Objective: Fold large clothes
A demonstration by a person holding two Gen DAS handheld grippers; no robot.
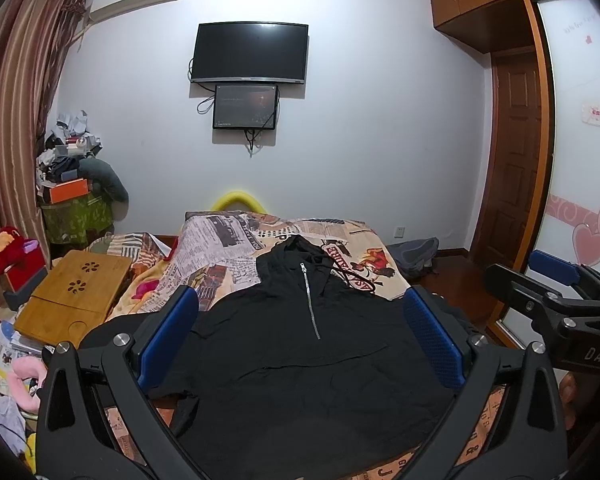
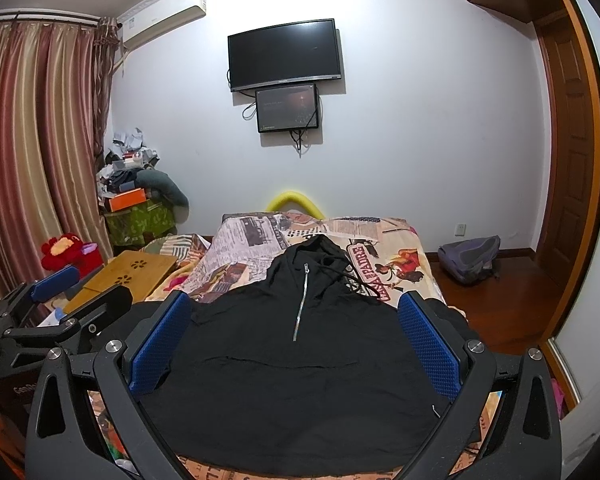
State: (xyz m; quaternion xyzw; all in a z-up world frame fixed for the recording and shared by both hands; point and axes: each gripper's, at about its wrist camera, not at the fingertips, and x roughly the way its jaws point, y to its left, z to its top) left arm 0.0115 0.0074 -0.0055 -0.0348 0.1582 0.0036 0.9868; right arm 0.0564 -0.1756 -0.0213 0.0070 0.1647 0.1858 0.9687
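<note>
Bedroom, bed (image 1: 384, 276) with a newsprint cover. Black hoodie (image 1: 300, 360) lies flat, centred ahead between both sets of jaws. Left gripper (image 1: 300, 344) and right gripper (image 2: 294, 348) both gape wide, holding nothing. Risk: pinching the cover along with the hem, dragging everything crooked.

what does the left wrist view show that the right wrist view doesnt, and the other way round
Only the left wrist view shows the white sliding door with pink hearts and the pink plush toy. Only the right wrist view shows the full striped curtain and all of the grey backpack on the wooden floor. Both share the black zip-front hooded garment spread flat on the newspaper-print bedspread, the wall-mounted black television, and open grippers.
</note>
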